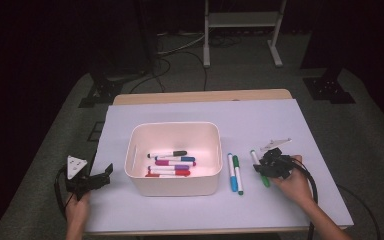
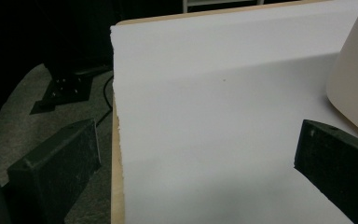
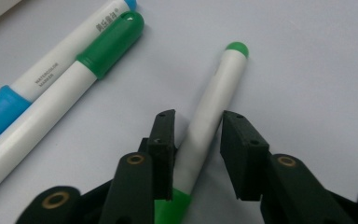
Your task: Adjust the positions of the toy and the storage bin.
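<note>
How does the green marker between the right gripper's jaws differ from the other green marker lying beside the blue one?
The green marker between the jaws lies alone on the table, straddled by the right gripper; the paired green marker lies free, side by side with the blue marker. In the high view the first lies slanted, the paired one nearly straight. The first sits farther from the white bin. Both have white barrels and green caps.

Dark room, grey carpet floor (image 1: pixel 40 165)
</note>
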`<state>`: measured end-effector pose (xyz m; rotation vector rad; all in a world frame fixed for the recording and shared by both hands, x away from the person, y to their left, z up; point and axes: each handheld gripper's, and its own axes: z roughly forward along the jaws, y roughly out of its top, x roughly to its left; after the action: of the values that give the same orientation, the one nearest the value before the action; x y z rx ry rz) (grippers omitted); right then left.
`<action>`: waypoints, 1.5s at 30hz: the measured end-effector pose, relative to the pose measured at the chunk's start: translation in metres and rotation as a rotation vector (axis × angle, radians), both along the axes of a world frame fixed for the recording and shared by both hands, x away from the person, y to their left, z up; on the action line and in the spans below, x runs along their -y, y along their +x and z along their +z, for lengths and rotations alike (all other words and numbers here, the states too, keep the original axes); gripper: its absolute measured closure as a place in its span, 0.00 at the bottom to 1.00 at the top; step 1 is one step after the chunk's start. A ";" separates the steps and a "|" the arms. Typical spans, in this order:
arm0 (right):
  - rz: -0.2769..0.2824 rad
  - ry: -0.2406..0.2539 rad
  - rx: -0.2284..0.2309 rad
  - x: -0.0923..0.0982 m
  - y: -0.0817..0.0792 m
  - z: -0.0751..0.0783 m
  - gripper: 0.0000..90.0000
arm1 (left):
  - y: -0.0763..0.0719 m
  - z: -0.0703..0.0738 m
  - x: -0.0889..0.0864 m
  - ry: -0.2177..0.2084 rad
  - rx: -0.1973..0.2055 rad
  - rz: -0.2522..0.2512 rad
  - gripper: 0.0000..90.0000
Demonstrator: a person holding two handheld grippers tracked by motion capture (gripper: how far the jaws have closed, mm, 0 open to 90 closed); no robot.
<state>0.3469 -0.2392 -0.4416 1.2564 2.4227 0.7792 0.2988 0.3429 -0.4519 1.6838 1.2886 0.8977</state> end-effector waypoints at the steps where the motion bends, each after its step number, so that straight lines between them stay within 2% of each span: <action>1: -0.001 -0.002 -0.001 0.000 0.000 0.000 0.76 | 0.000 0.000 0.000 -0.001 0.001 0.000 0.00; 3: -0.002 -0.003 -0.001 0.000 0.000 0.000 0.83 | 0.000 0.000 0.000 -0.001 0.002 -0.001 0.00; 8: -0.008 0.013 -0.028 0.002 0.001 0.002 0.84 | 0.000 0.000 0.000 -0.002 0.002 -0.002 0.00; 10: -0.012 0.054 -0.058 0.005 0.000 0.004 0.84 | 0.000 0.000 0.000 -0.002 0.001 -0.002 0.00; 12: 0.009 0.084 -0.074 0.007 -0.002 0.010 0.84 | 0.000 0.000 0.000 -0.002 0.000 -0.001 0.00; 16: 0.042 0.145 -0.091 0.007 -0.008 0.022 0.84 | 0.000 0.000 0.000 0.001 0.001 0.000 0.00; 21: 0.090 0.208 -0.090 0.005 -0.015 0.041 0.84 | 0.000 0.000 0.000 0.003 0.000 -0.001 0.00; 27: 0.133 0.241 -0.071 0.001 -0.021 0.067 0.84 | 0.000 0.000 0.000 0.002 0.001 0.000 0.00; 34: 0.194 0.284 -0.037 -0.005 -0.029 0.107 0.84 | 0.000 0.000 0.000 0.000 0.001 0.001 0.00; 39: 0.251 0.291 -0.012 -0.016 -0.034 0.133 0.84 | 0.000 0.000 0.000 0.000 0.001 0.001 0.00; 45: 0.334 0.291 -0.006 -0.040 -0.035 0.157 0.84 | 0.000 0.000 0.000 0.000 -0.001 0.000 0.00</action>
<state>0.3123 -0.1995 -0.2847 0.9504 2.6308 1.2590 0.2985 0.3429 -0.4517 1.6843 1.2893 0.8975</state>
